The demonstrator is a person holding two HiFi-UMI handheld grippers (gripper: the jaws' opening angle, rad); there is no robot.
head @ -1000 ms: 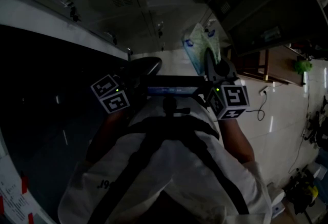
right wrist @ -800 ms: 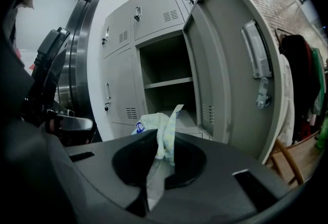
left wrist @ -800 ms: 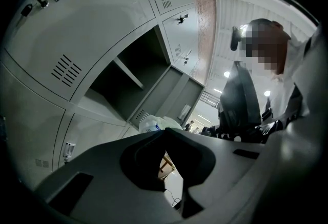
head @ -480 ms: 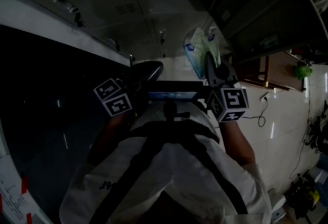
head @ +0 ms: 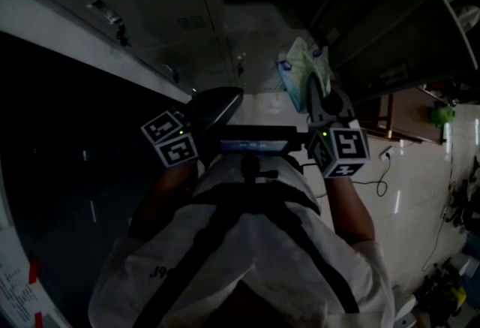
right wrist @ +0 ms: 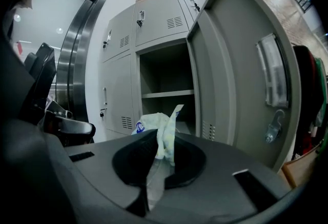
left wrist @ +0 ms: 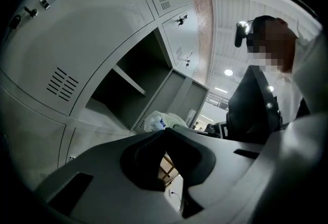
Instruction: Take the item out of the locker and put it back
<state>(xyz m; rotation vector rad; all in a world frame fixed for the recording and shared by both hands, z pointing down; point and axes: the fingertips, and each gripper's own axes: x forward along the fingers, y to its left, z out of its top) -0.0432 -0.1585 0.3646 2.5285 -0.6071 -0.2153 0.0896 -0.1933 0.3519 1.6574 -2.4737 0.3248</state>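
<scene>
Plainly, the right gripper [right wrist: 160,135] has its two dark jaws pressed together on a crumpled white and pale green plastic bag with blue print [right wrist: 154,121], pinching a fold of it so that the rest bunches up beyond the tips. That bag hangs in the air outside the grey metal locker [right wrist: 154,28], in front of its open compartment [right wrist: 165,72], with no part of it resting on the horizontal shelf [right wrist: 167,94] inside. The compartment's grey door [right wrist: 241,64] stands swung wide to the right. In the head view the bag [head: 298,64] shows just past the right gripper [head: 313,86], beside the left gripper [head: 225,100]. In its own view the left gripper [left wrist: 165,129] has its jaw tips meeting, with nothing caught between them, and it is aimed at the same locker bank.
</scene>
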